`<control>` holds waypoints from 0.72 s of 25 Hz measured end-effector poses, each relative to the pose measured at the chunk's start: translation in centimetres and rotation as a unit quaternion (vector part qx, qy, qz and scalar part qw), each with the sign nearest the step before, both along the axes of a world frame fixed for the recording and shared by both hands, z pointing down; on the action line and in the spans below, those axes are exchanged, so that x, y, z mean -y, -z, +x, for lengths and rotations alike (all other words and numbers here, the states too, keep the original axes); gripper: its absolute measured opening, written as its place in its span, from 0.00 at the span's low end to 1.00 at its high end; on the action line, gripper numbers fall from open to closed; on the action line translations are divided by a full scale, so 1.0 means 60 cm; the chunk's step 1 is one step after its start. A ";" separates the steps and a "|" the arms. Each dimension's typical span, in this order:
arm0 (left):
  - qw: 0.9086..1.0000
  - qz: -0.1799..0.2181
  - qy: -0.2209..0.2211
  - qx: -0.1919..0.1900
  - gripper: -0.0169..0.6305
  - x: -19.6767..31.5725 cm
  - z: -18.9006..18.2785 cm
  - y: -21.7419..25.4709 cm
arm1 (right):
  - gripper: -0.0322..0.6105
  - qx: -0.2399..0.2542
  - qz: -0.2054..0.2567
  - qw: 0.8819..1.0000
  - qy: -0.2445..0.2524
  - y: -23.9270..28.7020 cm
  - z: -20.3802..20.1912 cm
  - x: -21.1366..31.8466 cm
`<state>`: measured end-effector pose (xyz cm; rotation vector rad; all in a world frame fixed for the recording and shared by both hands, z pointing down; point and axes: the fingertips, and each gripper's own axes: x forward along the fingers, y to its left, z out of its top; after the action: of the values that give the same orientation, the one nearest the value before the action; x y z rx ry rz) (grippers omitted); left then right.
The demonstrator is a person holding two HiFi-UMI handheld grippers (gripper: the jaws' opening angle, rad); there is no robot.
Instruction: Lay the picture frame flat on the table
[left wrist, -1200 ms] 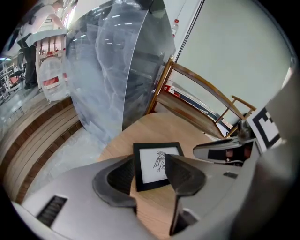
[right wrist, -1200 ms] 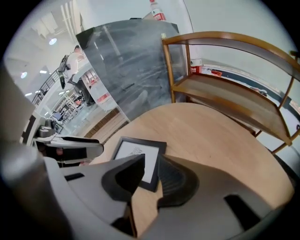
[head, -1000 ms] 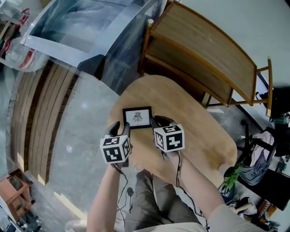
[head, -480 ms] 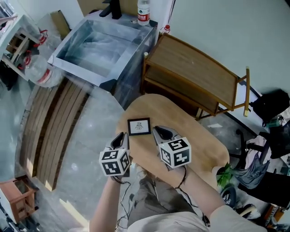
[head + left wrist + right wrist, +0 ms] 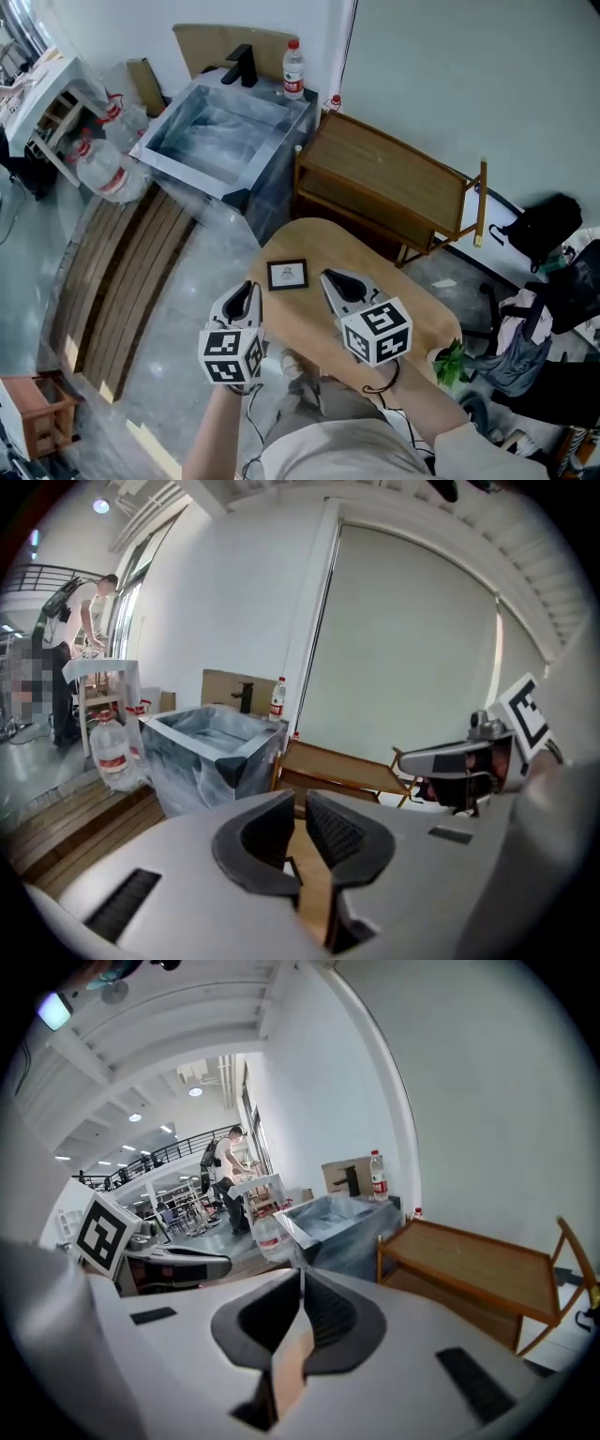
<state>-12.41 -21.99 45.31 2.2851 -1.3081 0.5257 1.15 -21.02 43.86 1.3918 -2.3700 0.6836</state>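
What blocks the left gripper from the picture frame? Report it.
Nothing visible. The picture frame lies flat on the table, with only bare tabletop showing between it and the left gripper, whose jaws have just been closing with nothing between them.

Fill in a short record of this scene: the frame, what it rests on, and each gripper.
picture frame: lies flat, face up
support: oval wooden table
left gripper: held above the table, empty; jaws have just been closing, now almost together
right gripper: held above the table, empty; jaws have just been closing, tips now meet
contact: neither gripper touches the frame
task state: frame appears laid flat
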 end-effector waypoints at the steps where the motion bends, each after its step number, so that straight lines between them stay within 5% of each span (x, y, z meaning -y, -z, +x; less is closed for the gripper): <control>1: 1.000 0.007 -0.004 -0.002 0.08 -0.009 0.002 0.021 | 0.06 0.002 0.010 1.000 0.004 0.024 0.000 -0.007; 18: 0.986 0.159 -0.041 -0.009 0.06 -0.153 -0.011 0.319 | 0.05 0.023 0.158 0.986 0.056 0.322 -0.021 -0.155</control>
<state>-13.08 -12.80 26.17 2.6050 -1.3760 0.3422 -0.10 -11.74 24.56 1.3569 -2.6587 0.3229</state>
